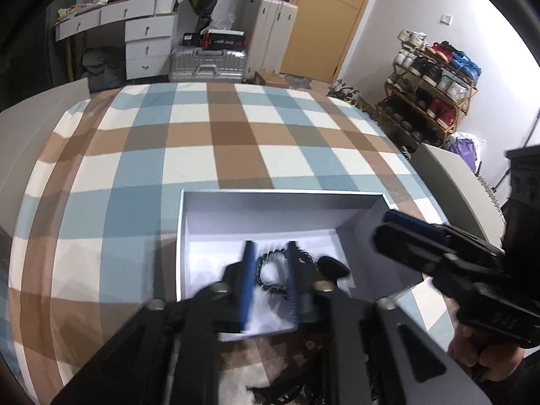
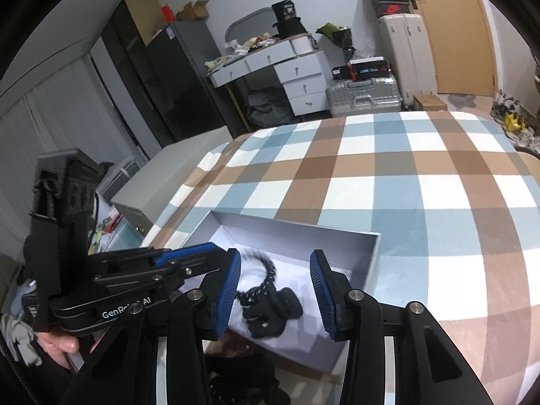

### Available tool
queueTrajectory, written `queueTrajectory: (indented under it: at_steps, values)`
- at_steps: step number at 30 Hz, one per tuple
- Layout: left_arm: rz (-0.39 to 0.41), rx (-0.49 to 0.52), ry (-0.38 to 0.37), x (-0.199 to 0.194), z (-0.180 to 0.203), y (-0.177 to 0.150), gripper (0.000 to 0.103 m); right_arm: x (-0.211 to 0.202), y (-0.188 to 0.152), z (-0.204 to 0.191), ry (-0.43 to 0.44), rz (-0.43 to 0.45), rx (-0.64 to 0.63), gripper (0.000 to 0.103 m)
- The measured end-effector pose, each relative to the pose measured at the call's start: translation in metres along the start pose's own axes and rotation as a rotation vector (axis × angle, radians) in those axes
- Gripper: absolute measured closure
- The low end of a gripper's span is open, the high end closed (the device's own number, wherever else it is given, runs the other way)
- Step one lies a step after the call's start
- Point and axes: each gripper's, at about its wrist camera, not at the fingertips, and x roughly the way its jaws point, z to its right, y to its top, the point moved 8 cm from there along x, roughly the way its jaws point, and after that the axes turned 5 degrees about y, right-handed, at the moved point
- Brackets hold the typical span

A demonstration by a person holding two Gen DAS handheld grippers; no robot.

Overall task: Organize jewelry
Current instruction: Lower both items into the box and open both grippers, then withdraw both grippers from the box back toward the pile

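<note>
White box (image 2: pixel 368 263) on the checked bed (image 2: pixel 422 168), holding a black beaded bracelet (image 2: pixel 266 273) and dark pieces. Left hand-held gripper (image 1: pixel 270 276), partly open, straddles the bracelet, gripping nothing visibly. Right hand-held gripper (image 2: pixel 275 293), wide open and empty, hovers just above; the left looks nearer.
</note>
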Motion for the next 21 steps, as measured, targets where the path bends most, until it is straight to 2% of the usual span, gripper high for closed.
queueTrajectory:
  at_steps: [1,2,4,5,8,10,12,17,19,21]
  values:
    - [0.001,-0.011,0.004,-0.001,-0.002,-0.001,0.068,-0.004,0.0,0.0,-0.006,0.013,-0.001,0.061]
    - [0.014,-0.023,-0.002,-0.005,-0.004,-0.001,0.065,-0.011,0.0,0.0,-0.017,0.035,-0.005,0.06]
    - [0.041,-0.021,-0.027,-0.014,-0.003,-0.001,0.064,-0.029,0.001,0.001,-0.046,0.091,-0.017,0.058]
    - [0.058,-0.012,-0.028,-0.02,-0.001,-0.001,0.064,-0.039,0.002,0.001,-0.05,0.118,-0.018,0.054]
    - [0.102,0.02,-0.003,-0.034,0.004,0.0,0.059,-0.061,0.002,-0.001,-0.048,0.171,-0.013,0.048]
    - [0.135,0.022,0.001,-0.045,0.007,-0.002,0.044,-0.072,0.001,-0.004,-0.055,0.194,-0.018,0.041]
    - [0.155,0.017,-0.008,-0.051,0.009,-0.003,0.042,-0.084,-0.002,-0.008,-0.075,0.219,-0.031,0.029]
    - [0.202,0.006,0.007,-0.068,0.017,-0.015,0.039,-0.108,-0.016,-0.021,-0.066,0.262,-0.048,0.016]
    - [0.228,-0.033,0.028,-0.069,0.016,-0.018,0.02,-0.112,-0.024,-0.025,-0.059,0.254,-0.053,0.01]
    - [0.268,-0.062,0.054,-0.072,0.016,-0.025,0.017,-0.117,-0.032,-0.028,-0.069,0.251,-0.069,0.008]
